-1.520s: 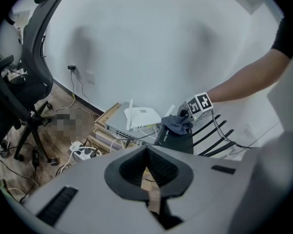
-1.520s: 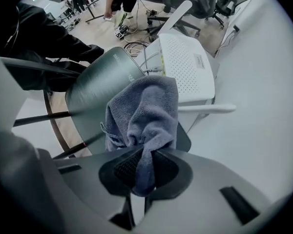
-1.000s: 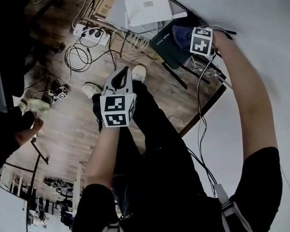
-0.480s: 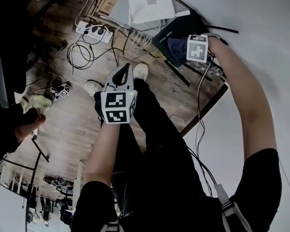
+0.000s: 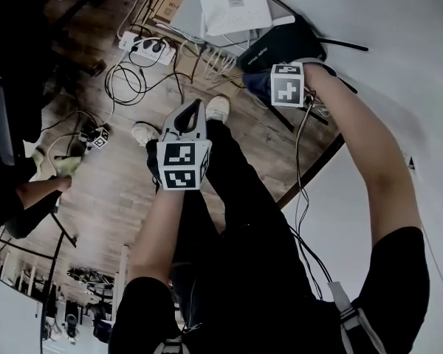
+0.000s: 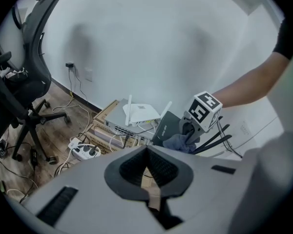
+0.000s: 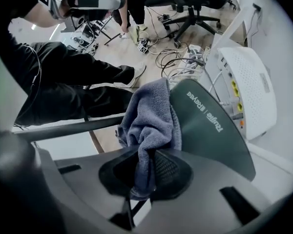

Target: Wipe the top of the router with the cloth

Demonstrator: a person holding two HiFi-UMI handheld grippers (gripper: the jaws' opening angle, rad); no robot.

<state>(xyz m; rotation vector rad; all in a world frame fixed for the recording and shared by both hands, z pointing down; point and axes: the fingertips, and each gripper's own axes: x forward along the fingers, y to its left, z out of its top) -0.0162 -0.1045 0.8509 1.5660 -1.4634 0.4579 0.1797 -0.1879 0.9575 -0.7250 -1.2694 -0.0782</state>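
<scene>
Leftmost, the left gripper point(image 6: 147, 149) hangs over the wooden floor point(image 5: 118, 190), jaws closed together on nothing, well apart from the routers. Past it a power strip point(image 5: 148, 50) lies among cables. Next, by the wall, a white router point(image 5: 235, 9) sits flat. Just beside it to the right is the black router point(image 7: 210, 126), a flat slab whose long axis runs from lower left to upper right in the head view, with thin antennas point(image 6: 216, 139) pointing out from its right end. The bunched grey-blue cloth point(image 7: 149, 116) lies on the top's near long edge, pinched in the jaws of the right gripper point(image 7: 145, 155).
</scene>
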